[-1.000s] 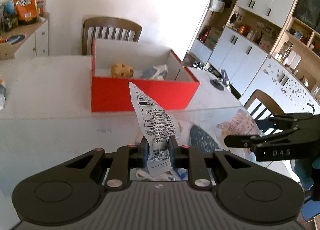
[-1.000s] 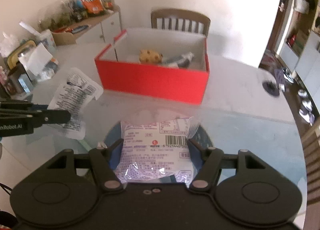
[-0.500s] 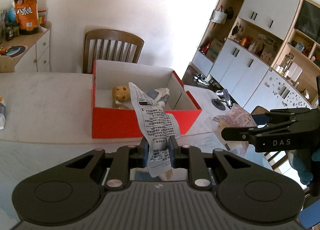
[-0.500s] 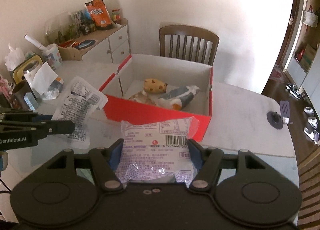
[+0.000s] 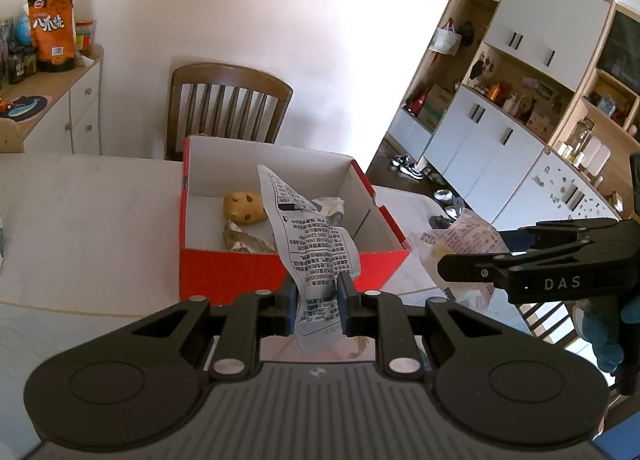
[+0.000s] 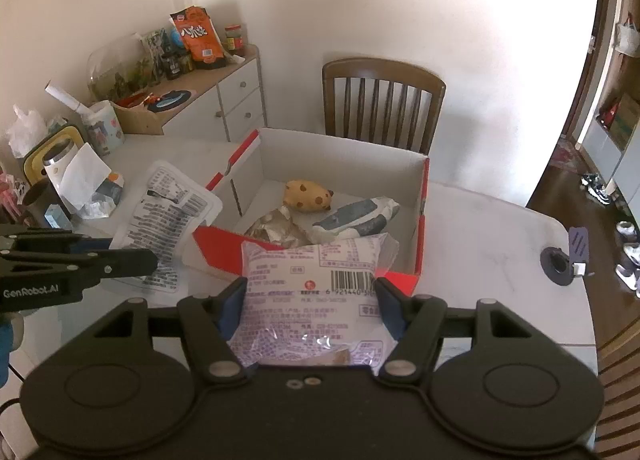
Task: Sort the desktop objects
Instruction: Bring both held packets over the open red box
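An open red box point(image 5: 280, 276) point(image 6: 420, 220) stands on the white table and holds a yellow spotted toy point(image 6: 308, 196), crumpled foil point(image 6: 276, 226) and a grey-white pouch point(image 6: 356, 216). My left gripper point(image 5: 316, 296) is shut on a thin clear packet with black print point(image 5: 308, 244), held edge-up just before the box's near wall. My right gripper point(image 6: 310, 300) is shut on a white packet with purple print and a barcode point(image 6: 312, 292), held over the box's near corner. Each view shows the other gripper point(image 5: 468, 256) point(image 6: 136, 254) beside the box with its packet.
A wooden chair point(image 6: 382, 100) stands behind the box. A sideboard point(image 6: 224, 100) at the back left carries an orange snack bag point(image 6: 198, 38). Cups and tissue point(image 6: 80, 172) crowd the table's left side. A black round piece point(image 6: 556, 260) sits near the right edge.
Both grippers have risen and moved closer to the red box with their packets; the box's inside now shows more from above.
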`<state>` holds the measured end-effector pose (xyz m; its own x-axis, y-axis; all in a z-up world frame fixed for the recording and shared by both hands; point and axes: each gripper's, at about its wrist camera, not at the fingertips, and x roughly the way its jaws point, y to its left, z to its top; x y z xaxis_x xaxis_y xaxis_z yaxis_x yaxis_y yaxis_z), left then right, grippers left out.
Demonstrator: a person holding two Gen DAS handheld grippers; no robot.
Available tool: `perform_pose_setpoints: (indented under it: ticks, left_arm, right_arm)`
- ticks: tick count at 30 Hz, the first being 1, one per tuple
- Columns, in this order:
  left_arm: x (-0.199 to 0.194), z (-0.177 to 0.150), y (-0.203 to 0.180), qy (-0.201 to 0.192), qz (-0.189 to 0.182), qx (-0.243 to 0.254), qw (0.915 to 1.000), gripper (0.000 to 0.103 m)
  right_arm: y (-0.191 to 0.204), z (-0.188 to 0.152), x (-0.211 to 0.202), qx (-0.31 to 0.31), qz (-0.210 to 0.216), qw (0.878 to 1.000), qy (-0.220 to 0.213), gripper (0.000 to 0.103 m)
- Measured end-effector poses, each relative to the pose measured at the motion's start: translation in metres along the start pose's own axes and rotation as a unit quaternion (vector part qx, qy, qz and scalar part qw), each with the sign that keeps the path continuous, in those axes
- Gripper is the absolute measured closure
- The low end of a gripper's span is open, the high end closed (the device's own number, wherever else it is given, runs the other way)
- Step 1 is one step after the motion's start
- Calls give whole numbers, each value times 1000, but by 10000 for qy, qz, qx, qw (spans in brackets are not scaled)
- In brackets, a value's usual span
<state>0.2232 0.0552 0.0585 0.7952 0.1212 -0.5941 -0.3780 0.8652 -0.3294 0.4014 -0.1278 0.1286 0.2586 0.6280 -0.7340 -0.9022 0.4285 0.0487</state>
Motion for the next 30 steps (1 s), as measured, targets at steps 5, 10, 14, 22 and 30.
perform_pose_setpoints:
  ticks: [5,10,14,22,30]
  left_arm:
    - [11,10,4,1,35,-127,9999,84]
    - [21,19,6,-10,88,-191,9998,84]
    - [29,26,7,-21,112,-243,9996,84]
    - [47,43,9,13,134,-269,9995,84]
    - [72,58,21,91,220,-289,9993,84]
  right_arm:
    - [-8,10,7,14,73,10000,31,36]
    - [-15,20,14,-17,98,9999,38,36]
    - [-21,27,20,-45,130,9999,56,36]
    - [-28,41,35,-91,181,9998,84,36]
    - [-32,56,59,-122,157,9998,71,36]
